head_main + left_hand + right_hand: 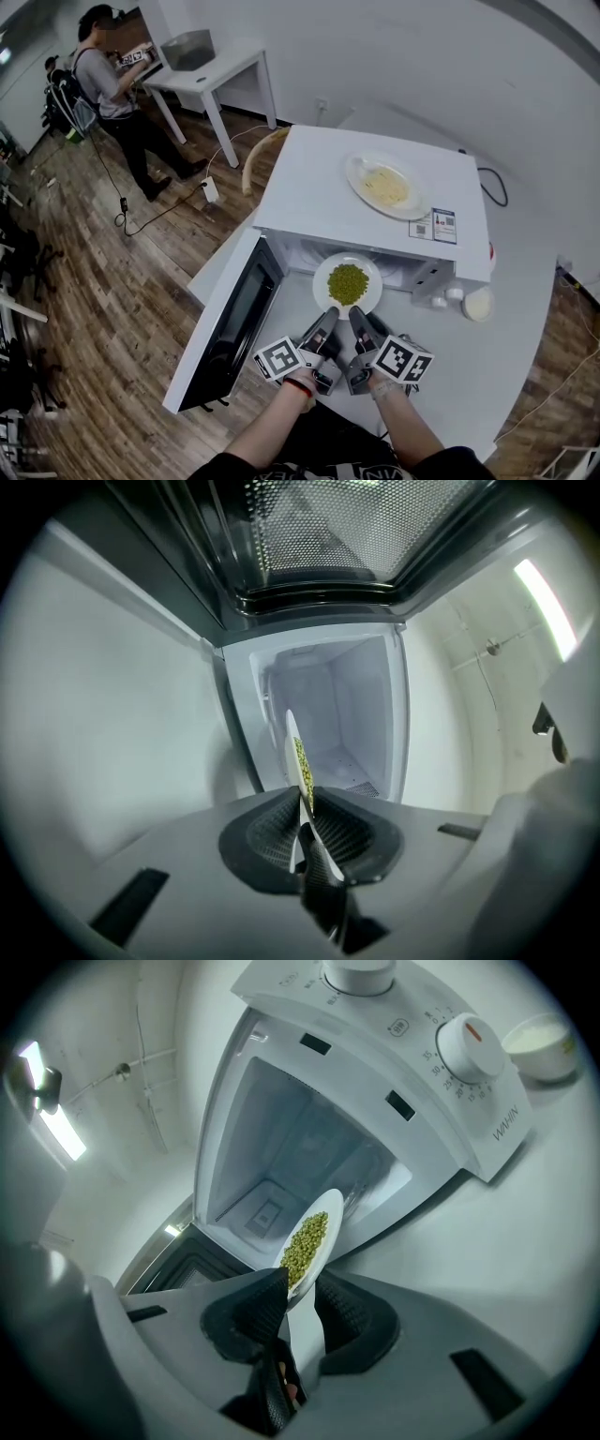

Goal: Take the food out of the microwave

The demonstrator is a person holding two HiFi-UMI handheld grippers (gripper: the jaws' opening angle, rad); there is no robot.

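Note:
A white plate of green peas [348, 284] hangs just outside the open white microwave [375, 202], in front of its cavity. My left gripper [328, 327] is shut on the plate's near rim, and my right gripper [359, 323] is shut on the same rim beside it. In the left gripper view the plate [298, 761] shows edge-on between the jaws, with the empty cavity [333, 714] behind it. In the right gripper view the peas [307, 1242] lie on the plate, whose rim is pinched between the dark pads [255, 1309].
The microwave door [230, 328] hangs open to the left of my grippers. A second plate of pale food [386, 185] rests on top of the microwave. A small white bowl [477, 304] stands on the table at the right. A person [117, 94] stands far off at the back left.

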